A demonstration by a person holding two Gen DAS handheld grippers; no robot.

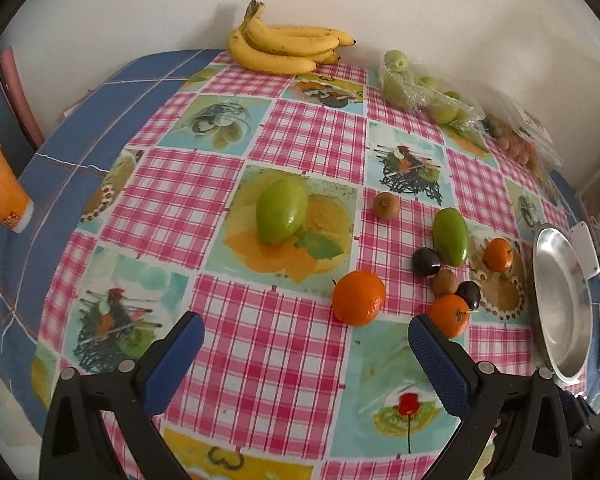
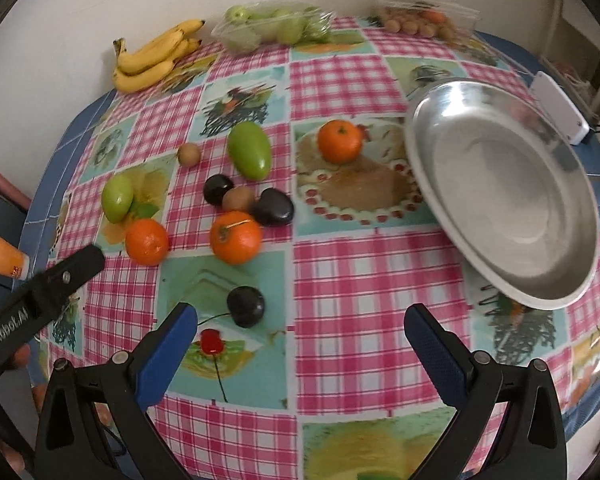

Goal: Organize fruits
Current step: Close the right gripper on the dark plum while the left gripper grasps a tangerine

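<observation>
Both the left gripper point(image 1: 304, 332) and right gripper point(image 2: 300, 324) hover with jaws released above loose fruit; the metal plate point(image 2: 500, 184) sits near the surface's right edge.

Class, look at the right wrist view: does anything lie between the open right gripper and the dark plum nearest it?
Nothing visible does. The right gripper is open above bare tablecloth, and the dark plum lies just ahead near its left finger, apart from the other fruit.

White letters reading "GenRobot.AI" run along the black body of the left gripper point(image 2: 82, 262) where it enters the right wrist view, while the orange tube point(image 1: 0, 192) at the table's edge carries small print near its cap that is too blurred to read.
</observation>
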